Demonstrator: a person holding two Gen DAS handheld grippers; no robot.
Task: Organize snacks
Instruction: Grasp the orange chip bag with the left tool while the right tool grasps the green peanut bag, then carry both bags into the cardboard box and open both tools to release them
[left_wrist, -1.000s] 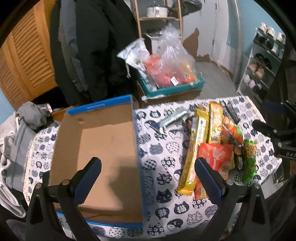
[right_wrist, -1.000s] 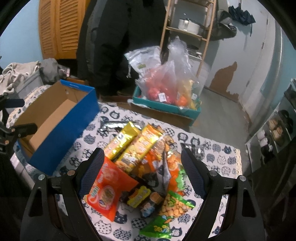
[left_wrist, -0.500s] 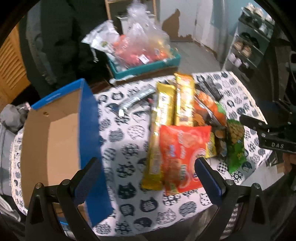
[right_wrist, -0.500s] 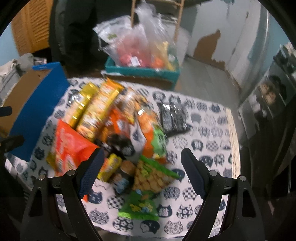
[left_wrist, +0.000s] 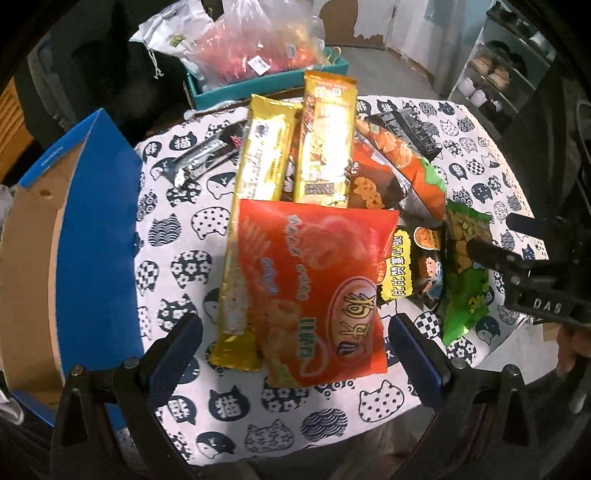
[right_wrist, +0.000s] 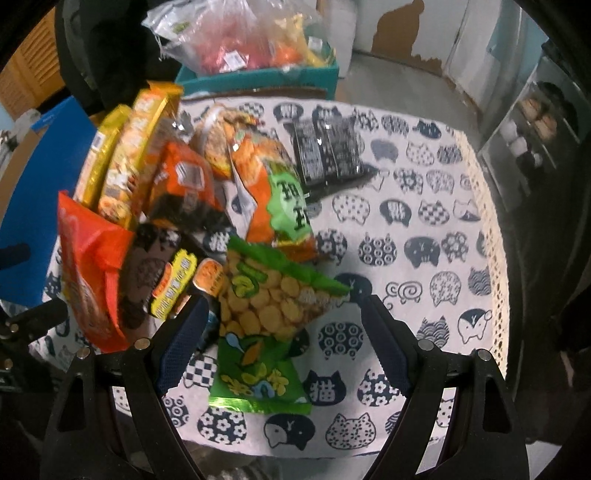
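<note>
Both grippers have swung from the blue box toward the snacks. Spread wide, the left gripper brackets the red bag; the right gripper, equally wide and empty, brackets the green bag on the tablecloth.

snack pile crowds table centre, blue box walls left, bare cloth right

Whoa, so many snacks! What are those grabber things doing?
A person holds two grabbers over a pile of snacks on the cat-print table. The left gripper is open around the red bag. The right gripper is open around the green bag. Nothing is picked up. The blue box waits.
</note>
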